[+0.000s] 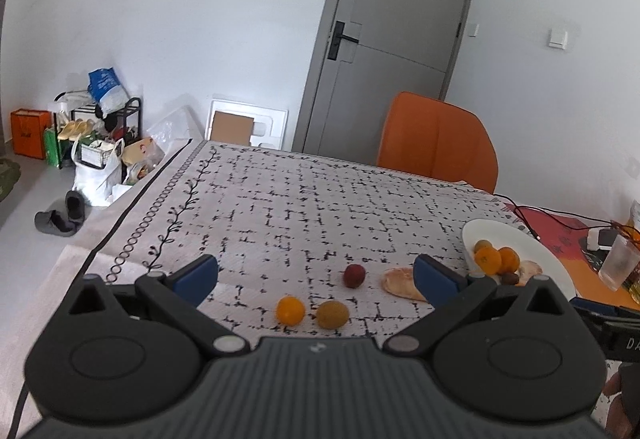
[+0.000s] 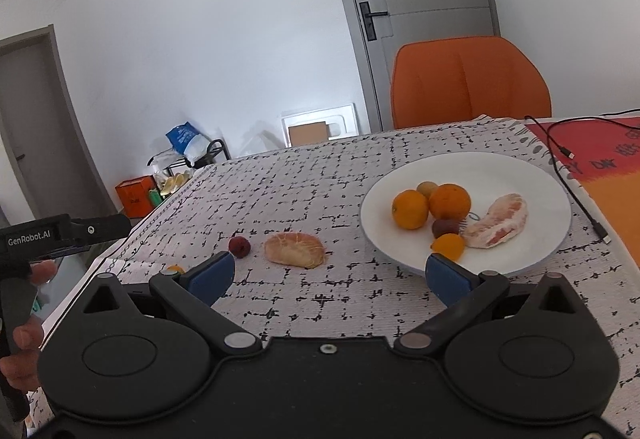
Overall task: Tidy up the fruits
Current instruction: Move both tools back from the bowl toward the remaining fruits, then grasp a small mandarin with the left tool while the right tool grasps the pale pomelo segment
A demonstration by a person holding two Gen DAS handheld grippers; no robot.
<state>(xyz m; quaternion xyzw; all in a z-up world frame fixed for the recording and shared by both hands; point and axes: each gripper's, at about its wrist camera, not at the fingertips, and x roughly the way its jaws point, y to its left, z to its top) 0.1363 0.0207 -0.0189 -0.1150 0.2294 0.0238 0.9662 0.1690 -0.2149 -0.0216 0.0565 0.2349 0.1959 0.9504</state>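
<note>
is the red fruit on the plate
No, the red fruit lies on the tablecloth, left of the plate and apart from it.

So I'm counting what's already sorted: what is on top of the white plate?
On the white plate: two oranges, a smaller orange fruit, a peeled pomelo piece, a dark brown fruit and a greenish one, half hidden behind the oranges. Anything underneath them is covered.
</note>
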